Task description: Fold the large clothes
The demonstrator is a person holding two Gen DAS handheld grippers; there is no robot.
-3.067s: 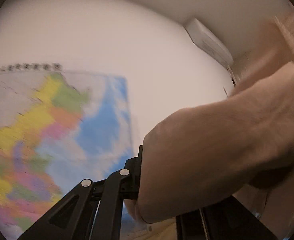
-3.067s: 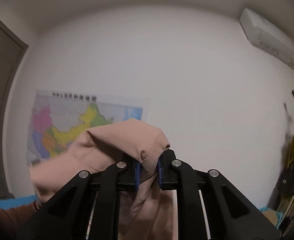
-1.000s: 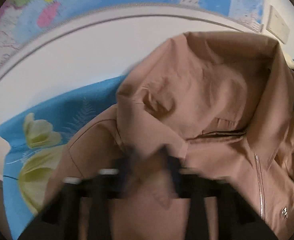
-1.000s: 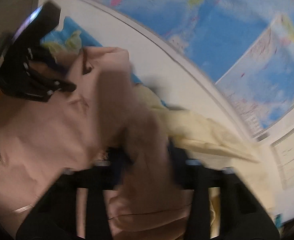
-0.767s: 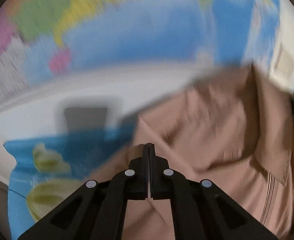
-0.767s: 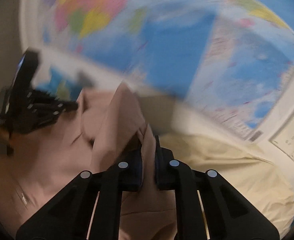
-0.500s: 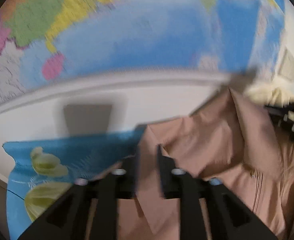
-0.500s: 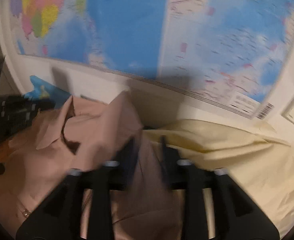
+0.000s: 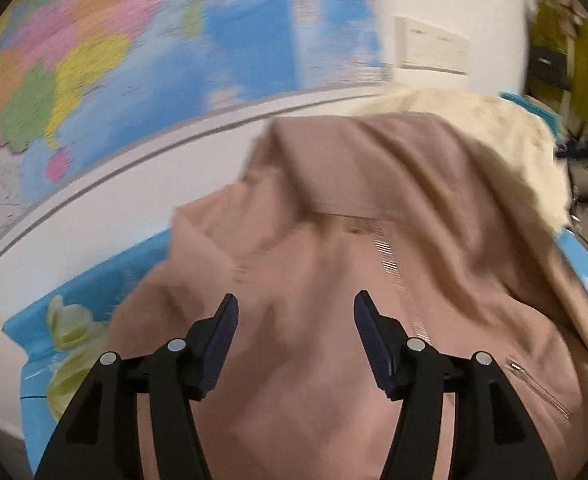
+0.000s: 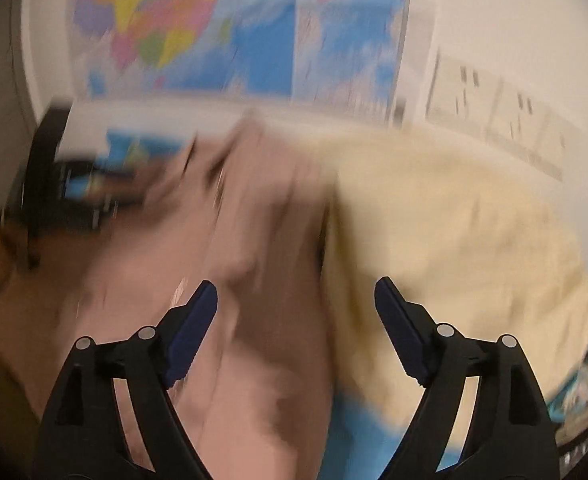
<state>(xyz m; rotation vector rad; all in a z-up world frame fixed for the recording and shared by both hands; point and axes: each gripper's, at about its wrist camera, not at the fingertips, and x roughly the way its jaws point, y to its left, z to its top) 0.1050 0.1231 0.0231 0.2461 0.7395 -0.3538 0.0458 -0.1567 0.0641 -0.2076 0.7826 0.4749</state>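
Only blurred, unreadable wall map (image 9: 142,64) lettering

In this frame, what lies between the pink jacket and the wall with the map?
In the left wrist view, a strip of blue floral sheet shows left of the pink jacket; to the right a cream garment fills the gap before the wall.

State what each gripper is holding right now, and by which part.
Nothing is held. The left gripper and right gripper have their jaws opening, pads clear of the pink jacket lying on the bed below them.
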